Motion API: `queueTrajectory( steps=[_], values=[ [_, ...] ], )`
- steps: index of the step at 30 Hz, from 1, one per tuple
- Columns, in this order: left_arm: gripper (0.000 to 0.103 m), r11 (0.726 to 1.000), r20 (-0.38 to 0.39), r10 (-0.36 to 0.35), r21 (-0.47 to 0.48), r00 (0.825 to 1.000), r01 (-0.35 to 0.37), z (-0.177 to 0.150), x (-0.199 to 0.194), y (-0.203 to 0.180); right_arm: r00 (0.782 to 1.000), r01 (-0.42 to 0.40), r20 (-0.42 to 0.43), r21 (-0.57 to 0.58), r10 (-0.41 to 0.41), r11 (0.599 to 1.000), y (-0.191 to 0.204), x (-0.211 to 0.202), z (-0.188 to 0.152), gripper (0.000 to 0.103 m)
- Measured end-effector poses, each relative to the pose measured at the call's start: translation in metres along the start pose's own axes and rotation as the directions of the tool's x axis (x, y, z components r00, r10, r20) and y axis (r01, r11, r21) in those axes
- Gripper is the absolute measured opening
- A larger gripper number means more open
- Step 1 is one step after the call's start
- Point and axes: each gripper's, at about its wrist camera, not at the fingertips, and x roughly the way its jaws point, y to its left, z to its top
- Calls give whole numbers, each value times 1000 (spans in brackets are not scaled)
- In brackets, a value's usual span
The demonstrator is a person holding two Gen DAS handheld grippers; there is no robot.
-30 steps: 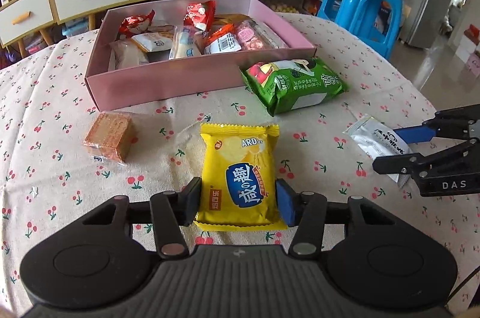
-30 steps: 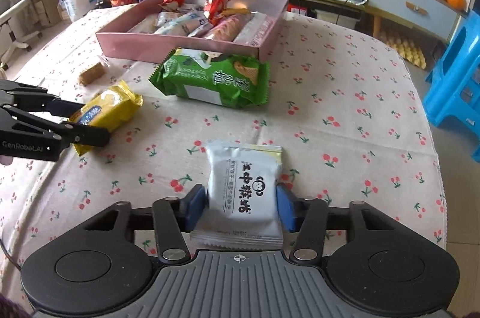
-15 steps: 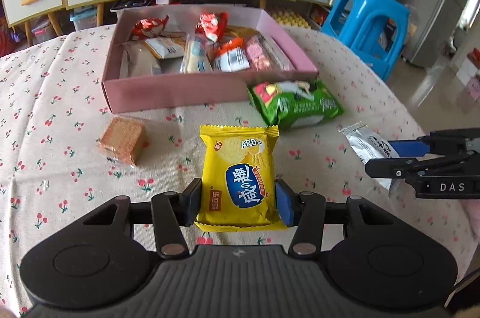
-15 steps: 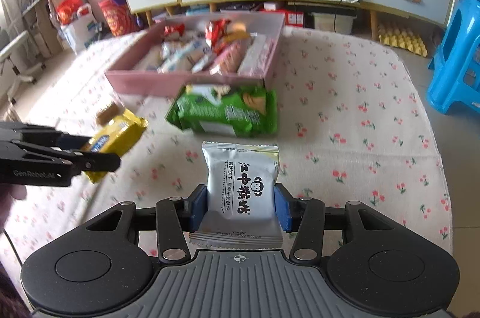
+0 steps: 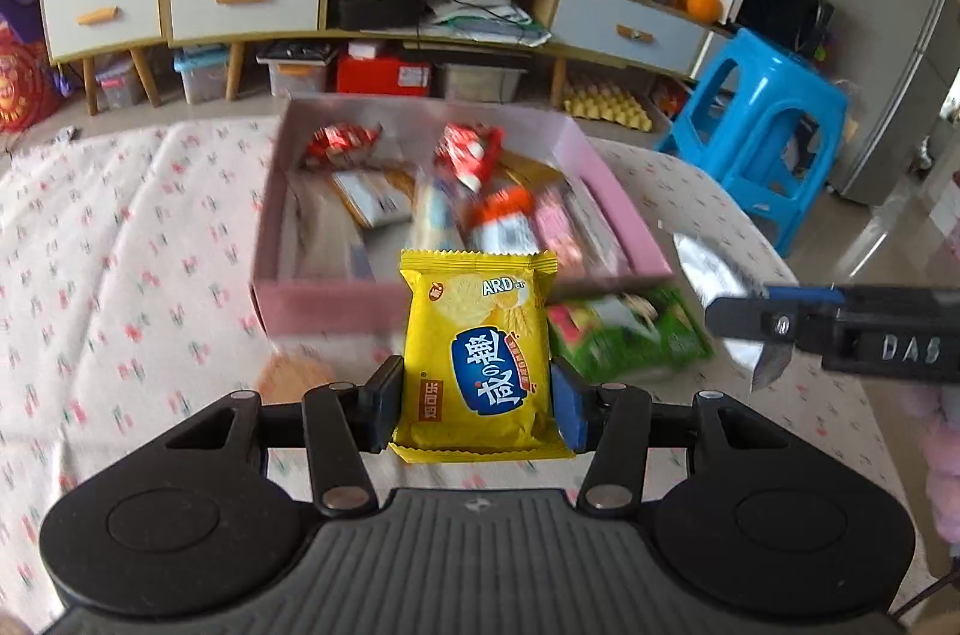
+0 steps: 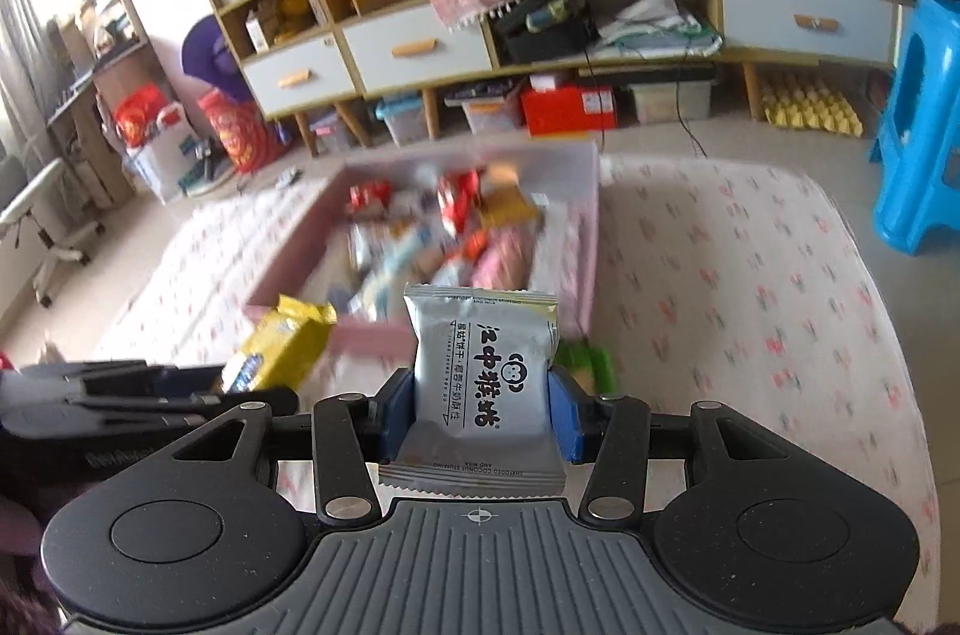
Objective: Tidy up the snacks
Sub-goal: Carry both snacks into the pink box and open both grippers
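Jaws of left gripper (image 5: 477, 398) clamped on yellow cracker packet (image 5: 477, 353), lower centre of frame. Jaws of right gripper (image 6: 480, 416) clamped on silver biscuit packet (image 6: 480, 383), lower centre. Pink box (image 5: 324, 302) of snacks beyond, mid-frame, on cherry-print surface (image 5: 120, 275).

Yellow packet (image 5: 477, 359), silver packet (image 6: 483, 383), both clamped upright
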Motion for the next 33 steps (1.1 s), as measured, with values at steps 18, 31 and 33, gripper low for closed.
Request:
queueTrajectory(
  steps=[18, 31, 33],
  values=[
    [47, 1000, 30, -3, -13, 1000, 3, 61, 79, 35, 997, 73, -39, 91, -69, 993, -21, 116, 80, 47],
    [47, 998, 23, 57, -10, 998, -57, 74, 104, 30, 996, 90, -40, 155, -85, 984, -41, 154, 97, 47],
    [47, 999, 22, 50, -6, 998, -50, 77, 107, 31, 996, 90, -40, 161, -85, 983, -42, 157, 97, 47]
  ],
)
